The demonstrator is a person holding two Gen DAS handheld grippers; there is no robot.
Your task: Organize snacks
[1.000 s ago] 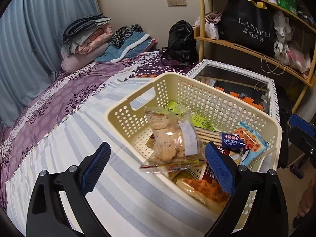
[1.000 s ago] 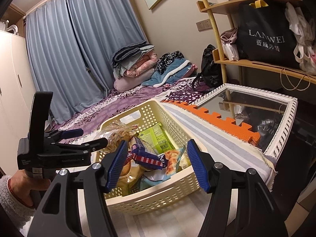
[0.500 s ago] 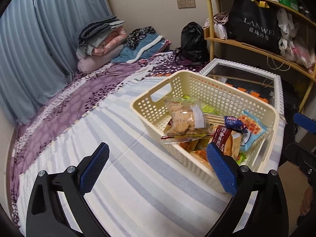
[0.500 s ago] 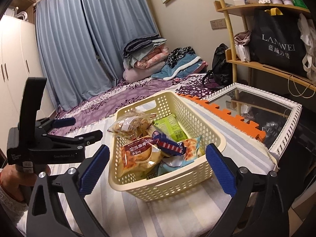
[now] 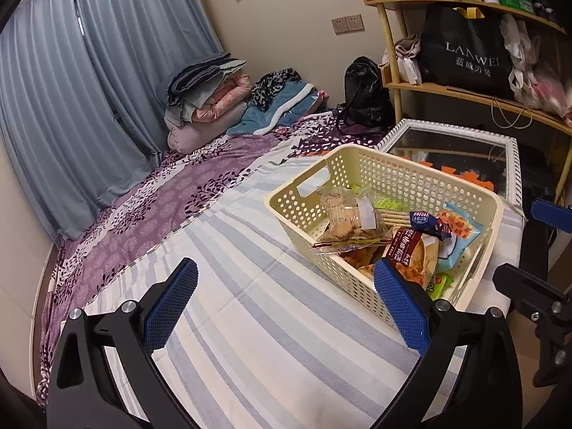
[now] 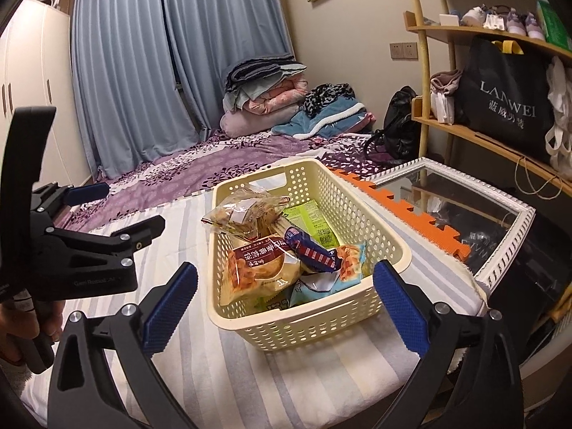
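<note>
From the right wrist view, the left gripper [image 6: 118,211] sits at middle left, jaws spread and empty; centre frame, the basket [image 6: 389,239] of snacks [image 6: 261,268] lies on the striped bed [image 6: 221,375], long axis running away up-frame; the right gripper [image 6: 284,311] – jaws having just swung wide, nothing between them – faces its near end, seemingly the nearer.

A cream perforated plastic basket [image 6: 379,228] sits on a blue-and-white striped bed sheet [image 5: 271,325]; beyond it lie a purple leaf-patterned bedspread [image 5: 157,203] and grey-blue pleated curtains [image 6: 143,71].
</note>
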